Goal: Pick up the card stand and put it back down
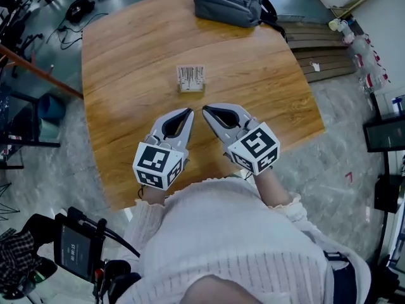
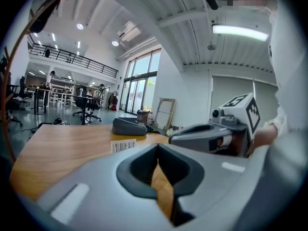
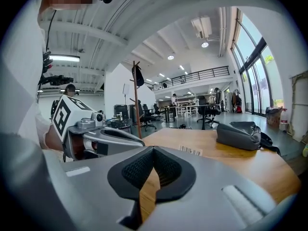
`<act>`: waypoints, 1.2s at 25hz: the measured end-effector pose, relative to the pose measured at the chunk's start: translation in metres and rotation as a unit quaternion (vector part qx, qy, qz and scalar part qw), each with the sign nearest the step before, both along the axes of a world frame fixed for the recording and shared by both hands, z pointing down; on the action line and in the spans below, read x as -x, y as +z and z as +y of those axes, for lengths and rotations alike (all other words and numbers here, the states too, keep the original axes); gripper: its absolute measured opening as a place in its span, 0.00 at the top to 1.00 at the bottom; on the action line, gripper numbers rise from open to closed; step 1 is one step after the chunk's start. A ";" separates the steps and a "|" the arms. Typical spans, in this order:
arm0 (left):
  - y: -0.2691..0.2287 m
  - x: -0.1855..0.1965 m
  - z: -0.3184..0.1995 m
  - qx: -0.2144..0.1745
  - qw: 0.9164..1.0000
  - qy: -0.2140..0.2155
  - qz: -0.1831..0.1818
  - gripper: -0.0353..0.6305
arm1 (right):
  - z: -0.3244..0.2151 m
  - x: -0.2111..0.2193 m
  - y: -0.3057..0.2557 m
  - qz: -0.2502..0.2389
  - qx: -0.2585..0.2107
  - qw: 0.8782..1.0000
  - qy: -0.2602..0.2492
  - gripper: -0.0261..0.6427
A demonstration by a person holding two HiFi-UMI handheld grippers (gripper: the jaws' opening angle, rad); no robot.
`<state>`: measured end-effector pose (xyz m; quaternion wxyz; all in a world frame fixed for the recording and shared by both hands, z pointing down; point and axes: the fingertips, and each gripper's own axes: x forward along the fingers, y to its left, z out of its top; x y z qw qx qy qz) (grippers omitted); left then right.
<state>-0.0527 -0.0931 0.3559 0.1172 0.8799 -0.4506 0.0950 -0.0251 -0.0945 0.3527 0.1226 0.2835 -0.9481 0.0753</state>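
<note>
**Both grippers shut and empty, the card stand straight ahead**

I have the two grippers side by side over the near part of the wooden table [image 1: 120,62], with their tips almost meeting. The left gripper [image 1: 188,113] is fully closed. In its own view the jaws touch at the tip, and behind them I see only the wood of the table, so it holds nothing. The right gripper [image 1: 206,111] is in the same state: jaws together, nothing between them.

The card stand [image 1: 190,78] is on the table, upright as far as I can judge, well apart from both tips and farther away from me. A grey bag [image 1: 228,4] lies beyond it at the far edge.

The relation that matters is this. In the head view the stand lies almost directly in front of the left tip and a little to the left of the right tip. Both tips are about equally near, so I judge the left gripper better placed. The two grippers lean inward, so neither points exactly at the stand.

The wide face with the barcode is turned to me, so its long side seems to run left to right. I think the jaws must first open and then close across the thin depth.
</note>
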 end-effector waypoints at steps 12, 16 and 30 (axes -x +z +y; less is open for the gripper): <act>0.004 -0.001 0.005 0.005 1.000 0.005 -0.010 0.94 | 0.007 0.000 0.003 0.014 -0.003 1.000 -0.002 0.96; 0.002 -0.007 0.004 0.002 1.000 0.015 -0.010 0.94 | 0.006 -0.002 0.002 0.014 -0.007 1.000 0.001 0.96; 0.006 -0.004 0.003 0.001 1.000 0.010 -0.008 0.94 | 0.005 -0.005 0.011 0.023 0.006 1.000 -0.003 0.96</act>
